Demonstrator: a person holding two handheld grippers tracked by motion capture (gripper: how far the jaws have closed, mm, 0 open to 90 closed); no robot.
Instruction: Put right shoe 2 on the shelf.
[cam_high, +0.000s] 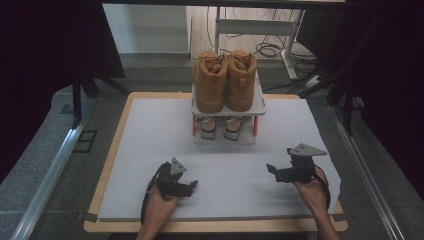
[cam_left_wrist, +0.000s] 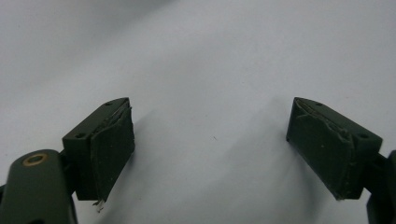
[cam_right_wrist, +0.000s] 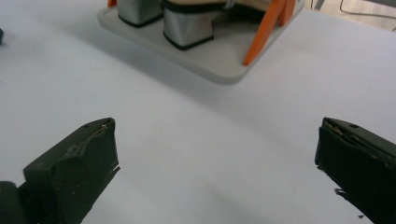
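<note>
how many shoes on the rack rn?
4. Two tan boots side by side on the top shelf: left boot, right boot. Two block-heeled shoes on the bottom shelf: left heeled shoe, right heeled shoe. Nothing else visible; the boots may hide something.

Boots (cam_high: 224, 80) atop rack (cam_high: 260, 102); probably heels (cam_high: 220, 127) beneath.

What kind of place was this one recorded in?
Probably a lab or workshop set up for recording, not a home. A table under a white sheet sits between dark curtains, loose cables lie on the floor behind, and a small shoe rack stands as a prop.
</note>
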